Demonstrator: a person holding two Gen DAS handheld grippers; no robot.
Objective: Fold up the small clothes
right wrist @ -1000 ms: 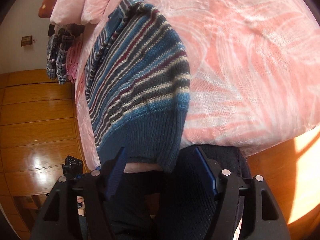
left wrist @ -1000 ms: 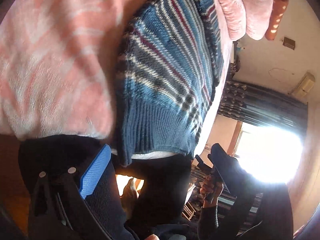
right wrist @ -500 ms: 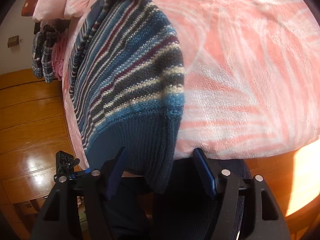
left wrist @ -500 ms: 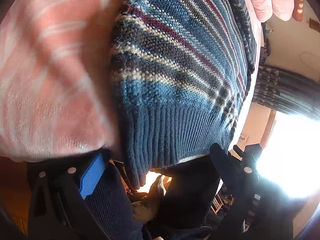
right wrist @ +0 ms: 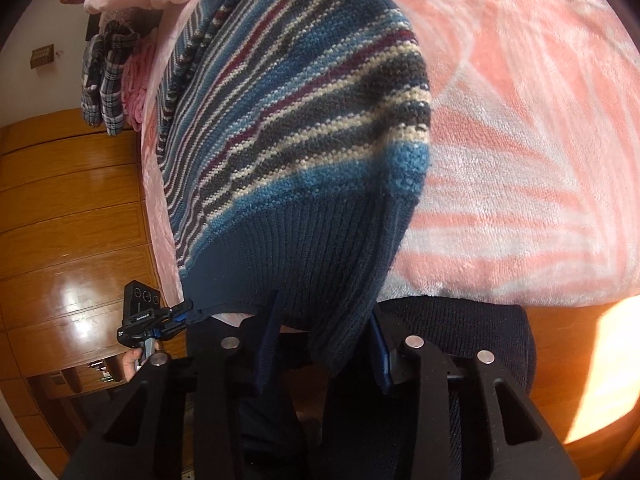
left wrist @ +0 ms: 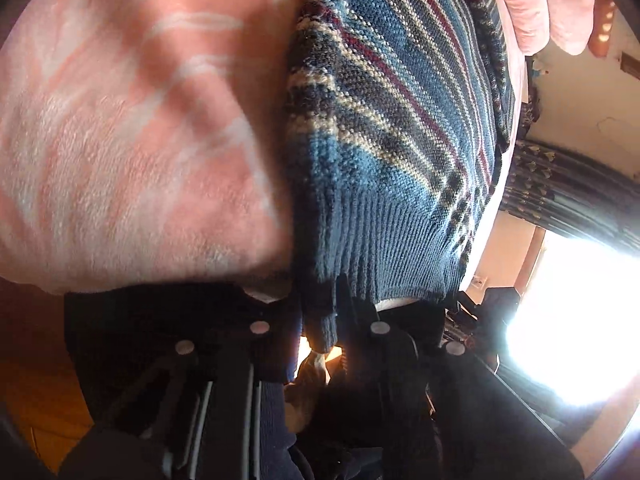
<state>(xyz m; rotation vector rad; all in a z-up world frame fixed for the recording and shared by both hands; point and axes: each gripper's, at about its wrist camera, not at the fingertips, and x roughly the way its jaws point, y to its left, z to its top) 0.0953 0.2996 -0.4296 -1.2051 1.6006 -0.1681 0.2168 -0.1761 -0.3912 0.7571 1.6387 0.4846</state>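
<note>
Left wrist view. The striped knit sweater (left wrist: 400, 128) lies on the pink blanket (left wrist: 132, 128) from the centre toward 1 o'clock, its ribbed hem (left wrist: 384, 252) hanging over the bed edge at 6 o'clock. The left gripper (left wrist: 320, 320) is clamped on the hem's corner; a tongue of ribbing shows between the closed fingers. A pink pillow (left wrist: 536, 0) sits at 1 o'clock.

Right wrist view. The sweater (right wrist: 304, 120) runs from the centre to 11 o'clock on the blanket (right wrist: 520, 120). The hem (right wrist: 304, 256) droops at 6 o'clock into the right gripper (right wrist: 324, 344), whose jaws stand apart, bracketing the opposite hem corner without pinching it. The left gripper (right wrist: 176, 316) appears at 8 o'clock on the far corner. Plaid clothes (right wrist: 104, 80) lie at 10 o'clock.

Handling. The knit is judged soft, thick and moderately heavy; it will stretch and sag between two holds. The plush blanket probably drags on it. Grip the doubled ribbing at both hem corners, seated deep in the jaws; the stiffer rib resists slipping.
</note>
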